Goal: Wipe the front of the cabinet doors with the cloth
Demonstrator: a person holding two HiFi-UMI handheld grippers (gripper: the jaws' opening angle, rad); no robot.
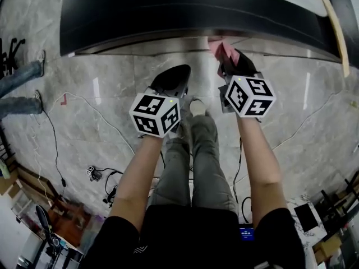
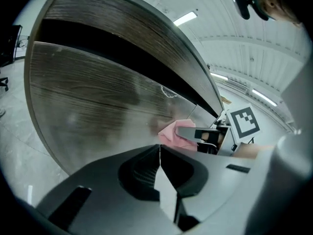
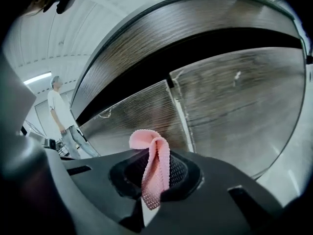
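- While pinched tight between the jaws of the right gripper (image 3: pixel 155 182), the pink cloth (image 3: pixel 151 146) sticks out as a folded loop, close in front of the cabinet doors (image 3: pixel 234 106); contact not confirmed.
- Left gripper (image 2: pixel 159 163): jaws pressed together, nothing between them, beside the right one.
- Door fronts show hazy smears either side of the seam, with no clearly wiped patch. Judged: wiping barely begun, most of both doors left.

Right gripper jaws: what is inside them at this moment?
A folded pink cloth is pinched inside the right gripper, its looped end sticking out toward the cabinet doors. How far the cloth runs back is covered by the jaws.
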